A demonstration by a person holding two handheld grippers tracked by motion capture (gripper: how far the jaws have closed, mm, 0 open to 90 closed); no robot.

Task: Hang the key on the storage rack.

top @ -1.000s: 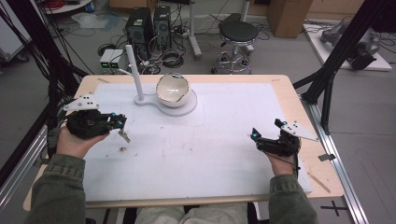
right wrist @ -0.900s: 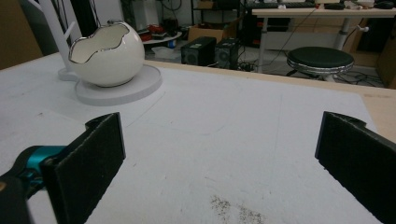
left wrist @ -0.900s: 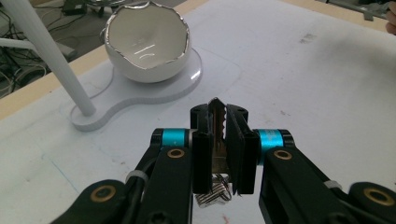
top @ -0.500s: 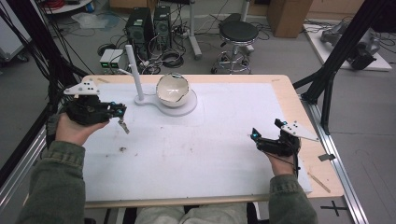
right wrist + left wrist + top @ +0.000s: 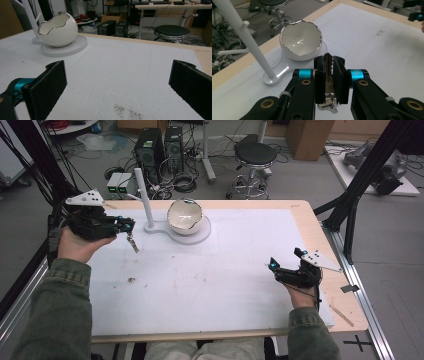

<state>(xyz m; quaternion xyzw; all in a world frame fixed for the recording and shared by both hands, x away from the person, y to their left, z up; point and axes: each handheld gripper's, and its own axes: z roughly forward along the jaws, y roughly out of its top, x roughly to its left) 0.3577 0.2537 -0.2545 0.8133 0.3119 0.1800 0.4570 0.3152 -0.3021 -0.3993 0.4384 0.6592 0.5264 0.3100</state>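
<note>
Now L hand (image 5: 75, 245) is raised over table's (image 5: 225, 270) left edge, palm up. L gripper (image 5: 129, 226) pinches a key (image 5: 328, 72), rest of the bunch dangling below, near the egg-shaped bowl (image 5: 184, 216). R gripper (image 5: 272, 266) rests low, jaws wide apart, empty.

- A silver key (image 5: 327, 72) is standing clamped edge-on between the black pads of the left gripper (image 5: 123, 226), its blade tip poking up just past them.
- A small bunch of metal pieces on a ring (image 5: 327, 103) is dangling below the key's head, under the pads.
- From above, the key bunch (image 5: 132, 241) is hanging clear of the white table cover, tilted slightly, near the left edge and just left of the white stand's base.
</note>
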